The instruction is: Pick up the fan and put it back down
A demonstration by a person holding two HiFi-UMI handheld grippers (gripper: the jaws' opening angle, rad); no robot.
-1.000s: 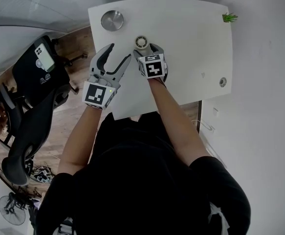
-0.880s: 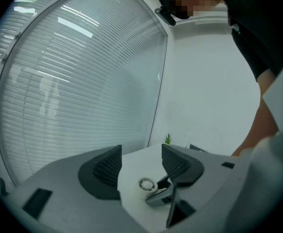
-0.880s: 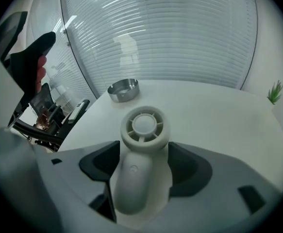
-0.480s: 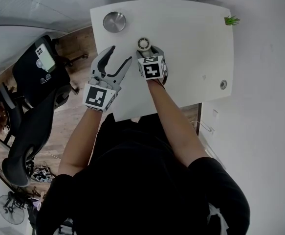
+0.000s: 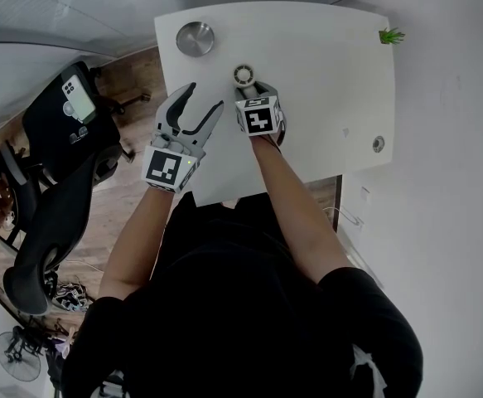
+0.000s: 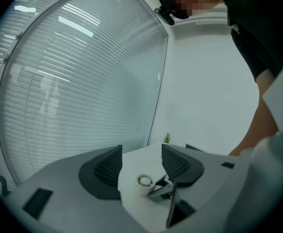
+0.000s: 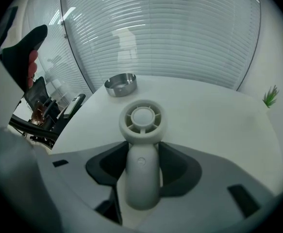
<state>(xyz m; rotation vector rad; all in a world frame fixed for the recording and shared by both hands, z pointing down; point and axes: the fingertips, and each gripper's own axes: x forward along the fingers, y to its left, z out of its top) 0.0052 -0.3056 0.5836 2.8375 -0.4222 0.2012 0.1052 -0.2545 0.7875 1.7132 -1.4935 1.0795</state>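
Observation:
A small white hand-held fan [image 5: 243,75] lies on the white table [image 5: 324,65], its round head pointing away from me. My right gripper [image 5: 250,89] points steeply down over its handle. In the right gripper view the fan [image 7: 142,144] sits between the dark pads, which touch both sides of the handle; these jaws have just been closing on it. My left gripper [image 5: 200,99] hovers open to the left of the fan, nothing between its fingers. In the left gripper view the fan [image 6: 144,181] shows beyond the open left gripper [image 6: 141,164].
A round metal bowl [image 5: 195,38] stands at the table's far left corner. A tiny green plant [image 5: 390,35] is at the far right corner, and a small round fitting [image 5: 378,143] near the right edge. A black chair [image 5: 50,222] stands left of the table.
The right gripper's jaws have drawn in around the fan's handle. Both hands have stayed where they were.

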